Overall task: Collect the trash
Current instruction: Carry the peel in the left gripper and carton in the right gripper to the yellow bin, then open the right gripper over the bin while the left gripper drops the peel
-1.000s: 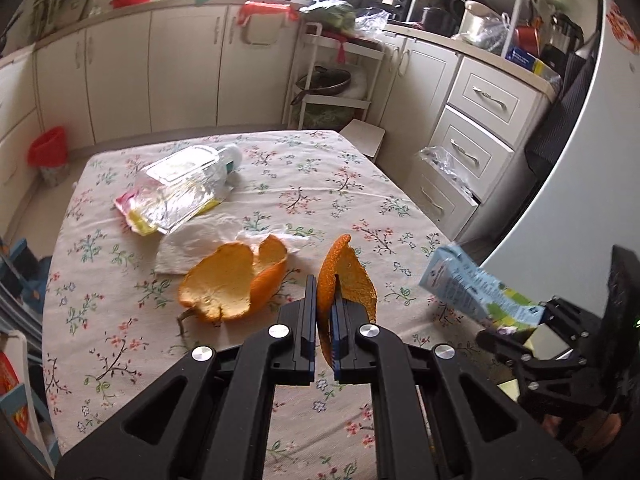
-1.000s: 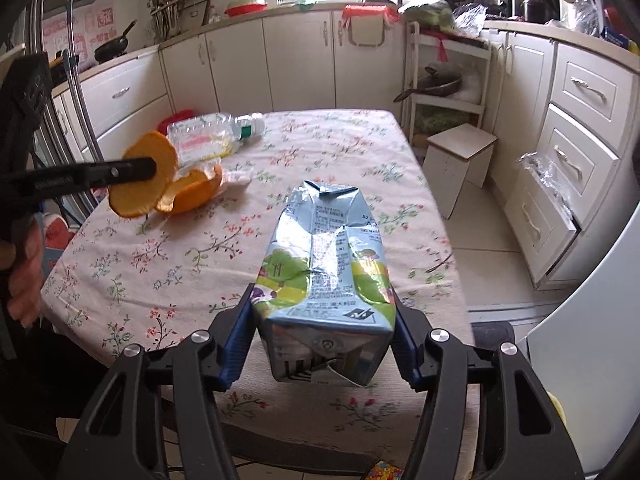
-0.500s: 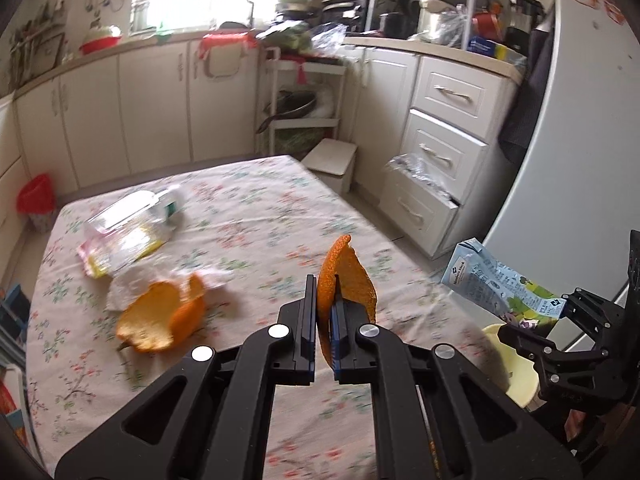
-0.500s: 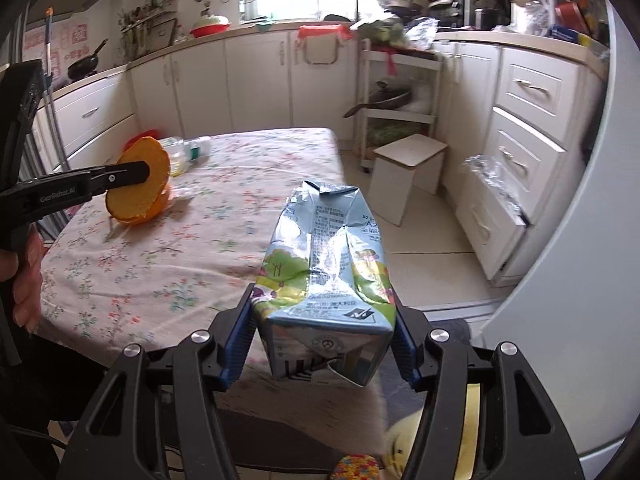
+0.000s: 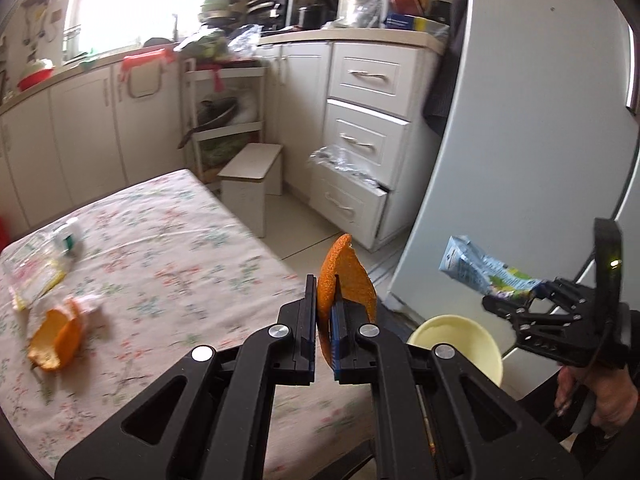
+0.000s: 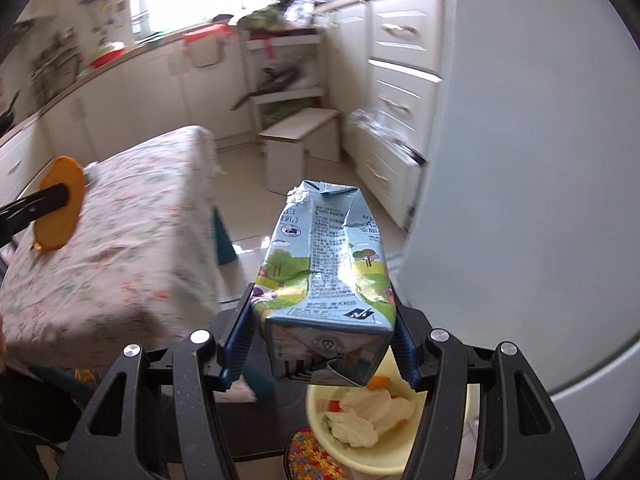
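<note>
Above the pale yellow round plastic bin (image 6: 372, 440) on the floor beside the tabletop (image 5: 168, 240), the right hand-held gripper (image 6: 324, 344) carries a crumpled light-blue milk carton (image 6: 326, 280), its jaws spread wide and pressed against the carton's two sides near the base. The bin already holds crumpled white tissue and bits of orange scrap. The left hand-held gripper (image 5: 323, 332) has its jaws nearly closed, pinching a curved piece of orange peel (image 5: 344, 276) that stands up between them; it sits past the tabletop's edge, close to the bin but not yet over it.

The step in hand looks like the drop: both pieces are being brought to the bin. Next, the right jaws should open once the carton is centred over the rim, since the carton is almost as wide as the opening and could catch or tip out. The left piece then needs carrying further toward the bin before release.

On the tabletop remain a second orange peel piece (image 5: 54, 342) beside white tissue, and a flattened clear plastic bottle (image 5: 38, 260).
</note>
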`<act>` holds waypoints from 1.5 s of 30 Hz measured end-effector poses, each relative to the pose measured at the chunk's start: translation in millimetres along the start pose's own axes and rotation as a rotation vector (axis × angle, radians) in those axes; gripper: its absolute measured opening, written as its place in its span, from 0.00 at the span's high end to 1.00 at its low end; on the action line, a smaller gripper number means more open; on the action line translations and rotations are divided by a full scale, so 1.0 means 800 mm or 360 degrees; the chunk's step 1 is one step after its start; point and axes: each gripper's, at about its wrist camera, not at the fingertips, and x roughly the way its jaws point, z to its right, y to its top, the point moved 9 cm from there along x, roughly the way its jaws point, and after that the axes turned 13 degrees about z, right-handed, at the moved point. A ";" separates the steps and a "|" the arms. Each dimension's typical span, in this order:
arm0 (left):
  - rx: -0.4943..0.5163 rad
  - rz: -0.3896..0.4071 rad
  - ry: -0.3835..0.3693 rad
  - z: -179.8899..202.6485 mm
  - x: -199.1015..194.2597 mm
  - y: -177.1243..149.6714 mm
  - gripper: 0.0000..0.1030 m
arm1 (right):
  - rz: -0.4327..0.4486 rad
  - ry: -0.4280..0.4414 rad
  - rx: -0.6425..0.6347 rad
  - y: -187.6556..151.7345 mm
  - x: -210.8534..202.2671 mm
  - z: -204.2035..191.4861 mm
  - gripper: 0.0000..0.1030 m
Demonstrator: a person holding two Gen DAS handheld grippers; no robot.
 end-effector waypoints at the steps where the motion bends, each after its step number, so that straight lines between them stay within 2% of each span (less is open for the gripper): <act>1: 0.0003 0.0000 -0.0019 0.011 0.005 0.001 0.95 | -0.0027 -0.0030 0.0026 -0.006 0.003 0.011 0.43; 3: 0.0004 -0.0007 -0.0054 0.030 0.014 0.001 0.95 | -0.0098 -0.0089 0.0054 -0.022 0.010 0.030 0.43; 7: -0.0013 -0.0032 -0.0141 0.071 0.037 -0.001 0.95 | -0.0363 -0.0181 0.0136 -0.073 0.037 0.066 0.43; 9: -0.0008 -0.0058 -0.0198 0.097 0.050 -0.006 0.95 | -0.0444 -0.0222 0.0179 -0.088 0.043 0.080 0.43; 11: -0.0007 -0.0087 -0.0244 0.117 0.060 -0.014 0.95 | -0.0464 -0.0243 0.0226 -0.091 0.042 0.091 0.43; 15: -0.0033 -0.0158 -0.0303 0.147 0.079 -0.032 0.95 | -0.0349 -0.0248 0.0319 -0.066 0.018 0.104 0.39; 18: -0.0036 -0.0215 -0.0331 0.160 0.089 -0.047 0.95 | -0.0125 -0.0215 0.0339 -0.024 -0.026 0.104 0.33; 21: -0.0026 -0.0287 -0.0370 0.175 0.099 -0.064 0.95 | 0.0062 -0.0139 0.0334 -0.003 -0.072 0.089 0.28; 24: -0.0034 -0.0411 -0.0508 0.203 0.112 -0.082 0.94 | 0.0176 -0.0058 0.0271 -0.004 -0.112 0.069 0.24; 26: 0.0024 -0.0522 -0.0593 0.227 0.123 -0.098 0.91 | 0.0207 -0.0036 0.0237 -0.007 -0.126 0.062 0.21; 28: 0.0081 -0.0551 -0.0582 0.240 0.131 -0.104 0.82 | 0.0199 -0.0011 0.0238 -0.010 -0.127 0.057 0.21; 30: 0.0061 -0.0539 -0.0555 0.241 0.133 -0.100 0.68 | 0.0195 -0.0005 0.0268 -0.008 -0.124 0.060 0.21; 33: 0.0036 -0.0481 -0.0493 0.229 0.123 -0.087 0.56 | 0.0204 0.0014 0.0316 -0.006 -0.123 0.064 0.21; 35: 0.0058 -0.0446 -0.0424 0.216 0.114 -0.079 0.51 | 0.0224 0.0026 0.0310 -0.005 -0.129 0.062 0.21; 37: 0.0059 -0.0399 -0.0348 0.194 0.101 -0.066 0.50 | 0.0240 0.0044 0.0282 -0.002 -0.130 0.053 0.21; 45: 0.0039 -0.0232 0.0019 0.076 0.015 -0.032 0.26 | 0.0249 0.0133 0.0139 0.003 -0.120 0.000 0.20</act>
